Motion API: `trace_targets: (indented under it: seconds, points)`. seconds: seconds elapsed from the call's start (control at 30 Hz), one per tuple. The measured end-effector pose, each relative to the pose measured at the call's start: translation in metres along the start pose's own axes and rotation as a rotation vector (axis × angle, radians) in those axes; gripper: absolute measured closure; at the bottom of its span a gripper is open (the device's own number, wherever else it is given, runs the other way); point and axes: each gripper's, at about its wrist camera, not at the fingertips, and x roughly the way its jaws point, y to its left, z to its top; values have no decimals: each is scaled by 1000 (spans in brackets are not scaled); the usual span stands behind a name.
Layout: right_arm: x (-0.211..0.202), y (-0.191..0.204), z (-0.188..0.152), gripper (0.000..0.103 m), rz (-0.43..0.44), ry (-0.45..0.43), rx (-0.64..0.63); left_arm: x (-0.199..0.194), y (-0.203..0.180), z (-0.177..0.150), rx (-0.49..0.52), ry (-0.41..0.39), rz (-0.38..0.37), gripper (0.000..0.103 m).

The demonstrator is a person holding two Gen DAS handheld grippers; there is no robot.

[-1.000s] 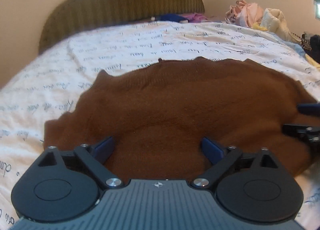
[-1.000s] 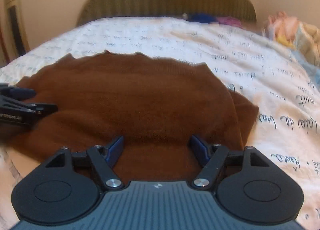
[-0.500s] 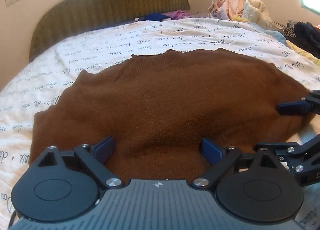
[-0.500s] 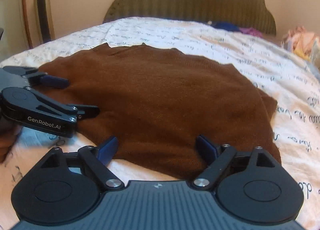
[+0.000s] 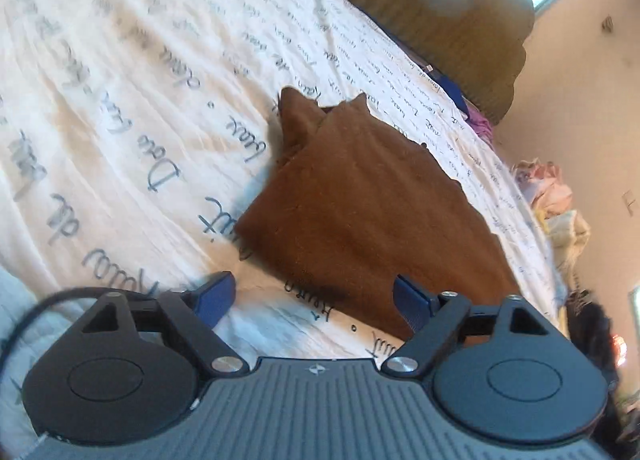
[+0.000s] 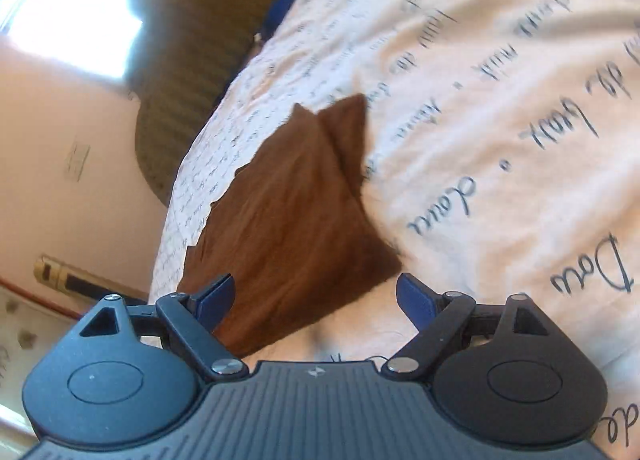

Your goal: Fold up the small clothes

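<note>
Lying flat on bedsheet, brown sweater; left gripper and right gripper fingers wide, holding nothing.

White script-printed bedsheet, olive ribbed headboard, clothes pile beside wall.

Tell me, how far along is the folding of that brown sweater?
The sweater lies on the bed sheet as a compact brown shape with layered corners, so some folding looks done. Nothing is in hand: left gripper and right gripper are both open. The clothes pile remains.
</note>
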Motion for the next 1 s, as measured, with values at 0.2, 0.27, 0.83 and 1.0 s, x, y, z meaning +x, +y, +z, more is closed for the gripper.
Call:
trace_targets:
  seconds: [0.2, 0.27, 0.83, 1.0]
  points:
    - [33, 3, 11, 14, 23, 3, 28, 19, 8, 19, -219, 67, -162, 15]
    - [37, 4, 12, 14, 14, 3, 28, 22, 13, 21, -274, 68, -183, 15]
    - [49, -14, 13, 91, 14, -19, 66, 46, 4, 32, -136, 1, -23, 94]
    - [37, -14, 3, 94, 44, -26, 25, 30, 9, 44, -109, -6, -58, 95]
